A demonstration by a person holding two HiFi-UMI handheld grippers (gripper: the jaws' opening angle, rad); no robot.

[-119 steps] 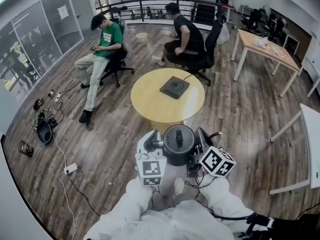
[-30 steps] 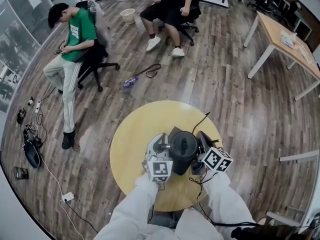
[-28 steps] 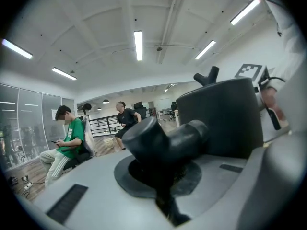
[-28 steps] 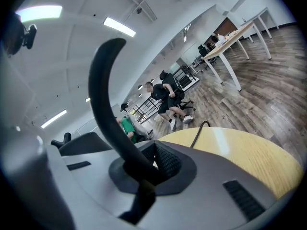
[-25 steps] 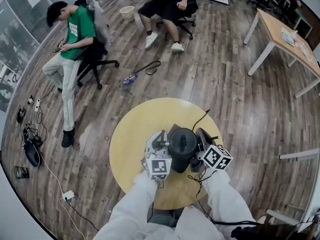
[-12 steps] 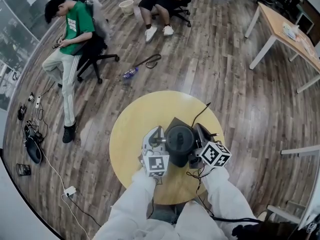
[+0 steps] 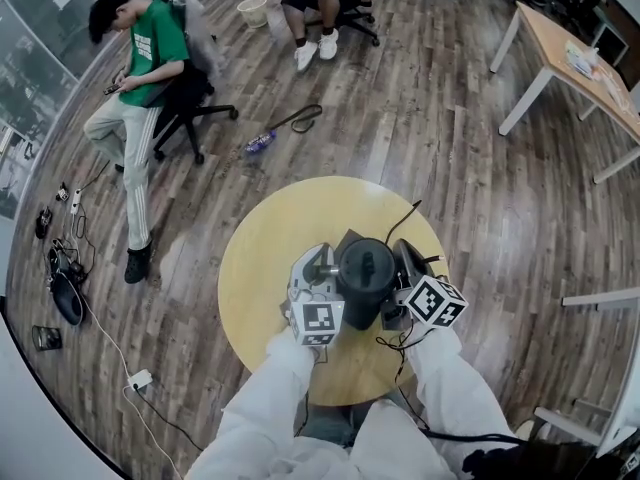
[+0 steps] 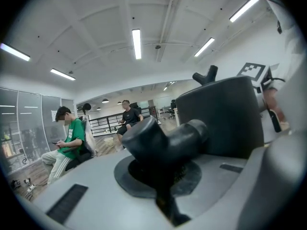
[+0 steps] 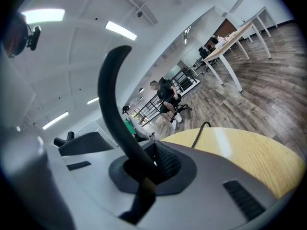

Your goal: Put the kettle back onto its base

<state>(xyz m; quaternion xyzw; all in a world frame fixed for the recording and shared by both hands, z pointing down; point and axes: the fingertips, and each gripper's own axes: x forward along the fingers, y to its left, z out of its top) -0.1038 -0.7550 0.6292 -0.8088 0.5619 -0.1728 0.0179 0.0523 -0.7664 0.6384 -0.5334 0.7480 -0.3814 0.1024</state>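
**As the Kettle Hangs by Spout and Handle, Its Base Waits Just Beyond**

While two seated people mind their own business across the wooden floor, we look down on a black electric kettle (image 7: 365,278) carried over a round yellow table (image 7: 262,268), both grippers clamped on it. The left gripper (image 7: 320,268) is pressed shut around the kettle's stubby spout (image 8: 168,143), and the right gripper (image 7: 405,268) pinches the thin curved handle (image 9: 112,95) low on its arc. Neither tool has a free jaw.

The kettle's spout-to-handle line runs straight across us, left to right, with one gripper at each end.

The dark square base (image 7: 349,241) lies on the far side of the kettle, away from us and a little toward the left gripper. Only its far corner shows past the kettle's lid, and its power cable (image 7: 404,222) trails off toward the table's far rim. We judge that the kettle sits slightly short of centre over the base. The coming move would then be a small push forward and a touch leftward, followed by a level descent (whether the bottom already touches the base, no view shows). Of the two, the left gripper is nearer the visible part of the base. Both must sink together to keep the kettle from tipping.
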